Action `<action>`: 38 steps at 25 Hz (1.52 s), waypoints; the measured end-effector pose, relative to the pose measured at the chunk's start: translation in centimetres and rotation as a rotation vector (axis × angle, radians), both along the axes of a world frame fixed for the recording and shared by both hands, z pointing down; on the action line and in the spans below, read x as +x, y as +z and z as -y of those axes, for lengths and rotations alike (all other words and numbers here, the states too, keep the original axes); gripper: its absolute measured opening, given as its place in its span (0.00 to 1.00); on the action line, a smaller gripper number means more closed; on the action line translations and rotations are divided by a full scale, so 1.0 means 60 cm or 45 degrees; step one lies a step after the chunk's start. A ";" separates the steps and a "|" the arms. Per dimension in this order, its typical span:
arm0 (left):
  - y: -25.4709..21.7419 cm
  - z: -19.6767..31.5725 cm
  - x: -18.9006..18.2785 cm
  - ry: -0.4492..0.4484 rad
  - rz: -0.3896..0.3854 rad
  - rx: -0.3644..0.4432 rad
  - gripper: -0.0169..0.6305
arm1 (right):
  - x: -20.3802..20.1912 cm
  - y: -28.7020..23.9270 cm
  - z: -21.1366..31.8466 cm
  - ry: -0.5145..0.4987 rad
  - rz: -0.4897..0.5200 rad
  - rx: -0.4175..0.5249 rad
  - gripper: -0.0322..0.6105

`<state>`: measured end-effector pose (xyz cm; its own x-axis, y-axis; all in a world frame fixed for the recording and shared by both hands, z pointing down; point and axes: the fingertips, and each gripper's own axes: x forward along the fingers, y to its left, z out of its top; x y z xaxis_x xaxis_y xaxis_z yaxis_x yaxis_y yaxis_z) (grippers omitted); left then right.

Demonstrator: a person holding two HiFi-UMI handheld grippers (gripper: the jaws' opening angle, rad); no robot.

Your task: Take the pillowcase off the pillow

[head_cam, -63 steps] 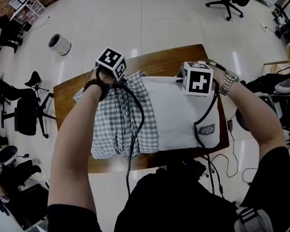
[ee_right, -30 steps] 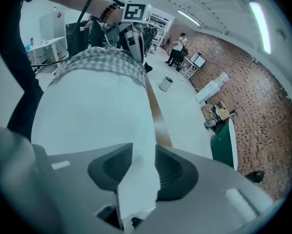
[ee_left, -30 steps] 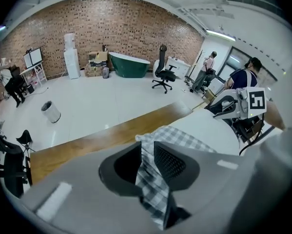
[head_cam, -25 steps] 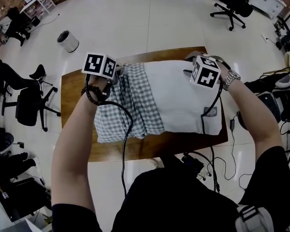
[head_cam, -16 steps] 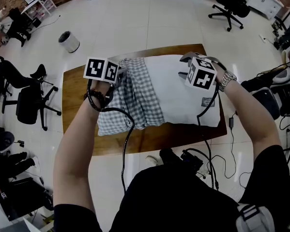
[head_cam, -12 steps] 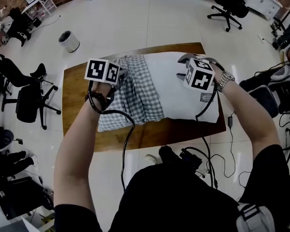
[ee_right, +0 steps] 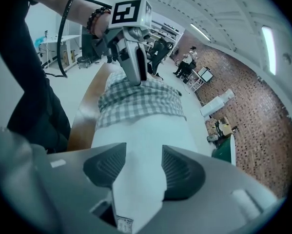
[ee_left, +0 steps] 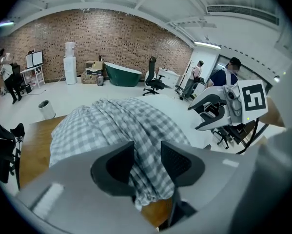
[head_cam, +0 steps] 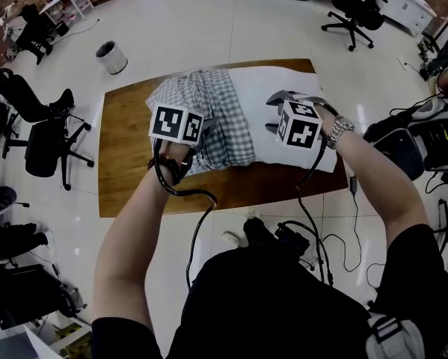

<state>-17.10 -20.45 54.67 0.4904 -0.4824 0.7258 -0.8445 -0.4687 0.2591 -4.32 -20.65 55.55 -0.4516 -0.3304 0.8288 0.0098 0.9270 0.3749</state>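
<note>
- A big room with a pale glossy floor (head_cam: pixel 209 21) and a brick wall (ee_left: pixel 111 38) far ahead of my tools. Office chairs (head_cam: pixel 351 10) and a small bin (head_cam: pixel 113 57) stand well away from them.
- A brown wooden table (head_cam: pixel 126 163) lies under both tools, and the pillow (head_cam: pixel 283 88) rests on it.
- The checked pillowcase (head_cam: pixel 209 103) is bunched in folds over the pillow's end on my left gripper's side. The end under my right gripper is bare and white.
- My left gripper (ee_left: pixel 146 157) points down and forward over the near edge of the pillowcase. Its jaws have just been opening and stand apart. The checked cloth runs up through the gap and away ahead of the tips, and its loose hem ends just behind them over the wood. I cannot see the pads pressing on it.
- My right gripper (ee_right: pixel 144 165) points down along the bare pillow. Its jaws have just been opening too and stand apart. The white corner with a small label (ee_right: pixel 124 223) sits between and below them, and nothing is pinched there.
- Ahead of the right gripper's tips the white cover runs to the checked folds, where the left gripper's tips come down on the cloth.
- From the left gripper, the right one hangs off to the right above the white part, apart from it.
- A black cable (head_cam: pixel 201 200) trails back from the left gripper towards me.
</note>
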 end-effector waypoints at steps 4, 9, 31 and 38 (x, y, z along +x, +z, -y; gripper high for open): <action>0.017 -0.037 0.008 -0.028 0.018 0.031 0.35 | -0.014 0.024 -0.032 -0.027 -0.024 0.031 0.44; 0.029 -0.083 0.014 -0.087 0.028 0.077 0.40 | -0.031 0.050 -0.070 -0.056 -0.043 0.116 0.49; 0.212 -0.104 -0.012 -0.371 -0.010 -0.072 0.41 | -0.061 0.161 -0.034 -0.029 -0.268 0.712 0.46; 0.206 -0.102 -0.056 -0.409 0.035 -0.028 0.08 | -0.040 0.135 -0.027 -0.030 -0.179 0.842 0.14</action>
<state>-20.46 -14.34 67.02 0.2955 -0.5930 0.7490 -0.9552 -0.1716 0.2410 -6.73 -19.05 63.68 -0.3678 -0.7798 0.5066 0.1172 0.5015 0.8572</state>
